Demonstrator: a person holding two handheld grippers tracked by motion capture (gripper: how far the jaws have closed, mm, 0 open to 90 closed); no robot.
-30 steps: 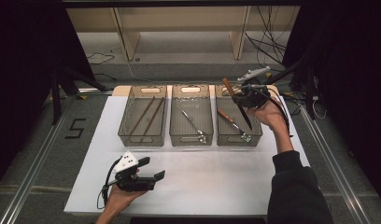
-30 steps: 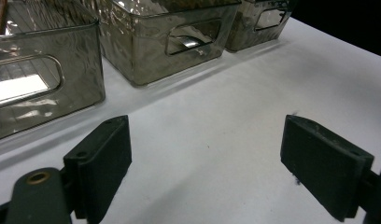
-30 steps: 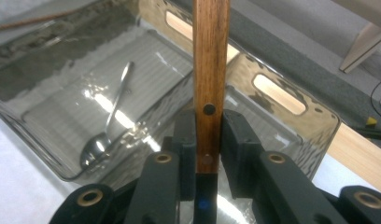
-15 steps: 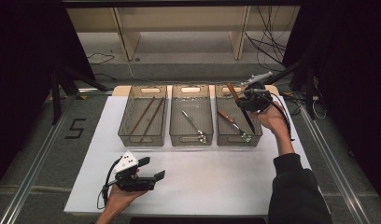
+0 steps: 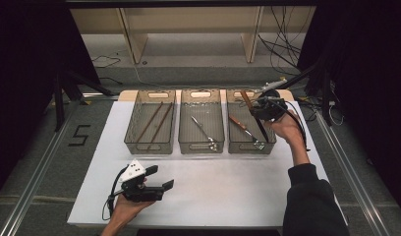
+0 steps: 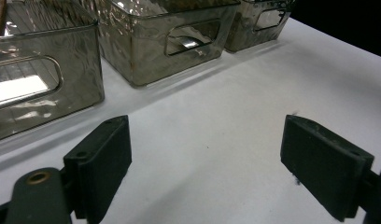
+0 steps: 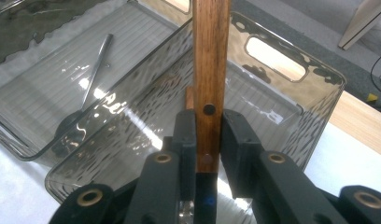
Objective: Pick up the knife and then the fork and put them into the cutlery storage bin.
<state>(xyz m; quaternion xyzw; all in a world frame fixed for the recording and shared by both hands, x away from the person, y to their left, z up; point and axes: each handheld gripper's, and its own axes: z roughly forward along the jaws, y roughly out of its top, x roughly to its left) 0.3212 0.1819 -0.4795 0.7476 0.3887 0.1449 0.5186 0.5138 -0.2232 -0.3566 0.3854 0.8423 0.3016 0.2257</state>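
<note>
My right gripper point(image 5: 261, 107) hangs over the back of the right-hand translucent bin point(image 5: 251, 149), shut on a wooden-handled utensil point(image 5: 246, 100). In the right gripper view the two black jaws clamp the riveted wooden handle point(image 7: 209, 70), which stands upright above the bin point(image 7: 314, 112); the gripper point(image 7: 208, 128) is tight on it. Another wooden-handled utensil point(image 5: 243, 129) lies in that bin. My left gripper point(image 5: 157, 181) rests in a hand on the white mat near the front, open, with bare mat between its jaws point(image 6: 205, 154).
The left bin point(image 5: 149, 148) holds two brown sticks point(image 5: 156, 119). The middle bin point(image 5: 201, 148) holds a metal utensil point(image 5: 203, 130), which is also in the right gripper view point(image 7: 97, 58). The white mat point(image 5: 238, 191) spreads in front of the bins. Cables lie behind the table.
My right gripper has sunk a little toward the right bin, still holding the wooden-handled utensil. The left gripper has stayed in place.
</note>
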